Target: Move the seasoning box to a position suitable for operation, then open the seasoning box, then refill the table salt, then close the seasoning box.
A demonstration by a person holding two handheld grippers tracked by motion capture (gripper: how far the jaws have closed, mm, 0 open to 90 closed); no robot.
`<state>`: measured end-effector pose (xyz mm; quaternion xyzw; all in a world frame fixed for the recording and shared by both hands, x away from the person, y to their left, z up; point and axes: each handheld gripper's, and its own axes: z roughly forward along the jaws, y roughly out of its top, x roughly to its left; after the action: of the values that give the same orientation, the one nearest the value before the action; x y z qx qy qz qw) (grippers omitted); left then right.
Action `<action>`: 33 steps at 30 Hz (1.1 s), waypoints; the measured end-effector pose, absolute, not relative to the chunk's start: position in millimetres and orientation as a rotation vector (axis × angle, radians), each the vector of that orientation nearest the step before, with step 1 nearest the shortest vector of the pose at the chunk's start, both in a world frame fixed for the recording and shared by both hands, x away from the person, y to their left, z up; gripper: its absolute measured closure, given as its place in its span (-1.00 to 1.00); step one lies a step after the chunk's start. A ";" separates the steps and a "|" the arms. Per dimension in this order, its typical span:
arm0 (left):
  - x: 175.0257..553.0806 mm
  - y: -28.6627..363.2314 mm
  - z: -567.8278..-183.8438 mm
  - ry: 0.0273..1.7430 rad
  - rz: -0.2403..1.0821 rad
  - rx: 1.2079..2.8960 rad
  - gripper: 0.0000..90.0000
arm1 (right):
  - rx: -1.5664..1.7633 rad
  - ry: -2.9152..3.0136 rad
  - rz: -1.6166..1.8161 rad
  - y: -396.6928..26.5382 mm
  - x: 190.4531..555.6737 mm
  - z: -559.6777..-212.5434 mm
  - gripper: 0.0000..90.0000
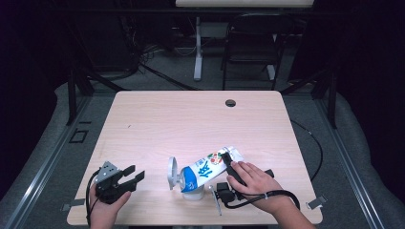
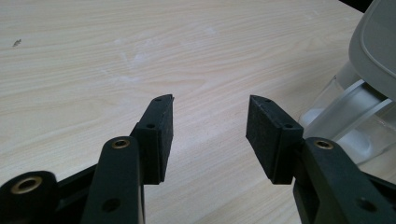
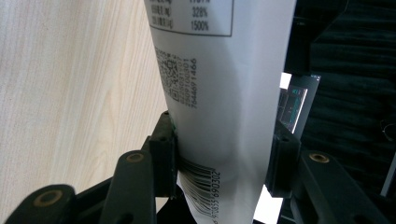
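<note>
The right gripper [image 1: 228, 160] is clamped across a milk carton [image 1: 206, 170], its two black pads pressed flat against opposite sides; in the right gripper view the carton [image 3: 224, 93] is seen squeezed between them just above its barcode, gripped near the base so that the whole pack can be tipped. And tipped it is: the carton is held slanting down to the left in the high view, its top end lowered over a clear jug [image 1: 191, 191] near the front edge of the table [image 1: 191, 119]. The jug's grey lid [image 1: 172, 172] is flipped up on the left, presumably so the mouth stays free for pouring; whether liquid is flowing cannot be told. Off to the left, the left gripper [image 1: 133, 174] is held idle by the other hand, well apart from the carton, jaws spread wide with nothing between them. In the left gripper view bare wood is seen between the pads [image 2: 159, 135], with the jug [image 2: 355, 126] at the right edge, perhaps kept ready for steadying.
</note>
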<state>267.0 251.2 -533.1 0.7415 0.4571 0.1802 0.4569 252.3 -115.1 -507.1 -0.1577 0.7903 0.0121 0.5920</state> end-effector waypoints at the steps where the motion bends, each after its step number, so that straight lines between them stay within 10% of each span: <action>1: 266.9 251.1 -533.0 1.127 0.444 1.826 0.15 | -0.369 1.837 0.028 -115.0 252.6 -507.1 0.23; 33: 269.8 249.5 -535.0 1.124 0.437 1.839 0.15 | -0.388 1.823 0.011 -114.2 252.2 -507.2 0.24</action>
<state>269.8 249.5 -535.0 0.7450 0.4554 0.1771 0.4541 252.2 -114.2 -507.2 -0.1669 0.7853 0.0047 0.5961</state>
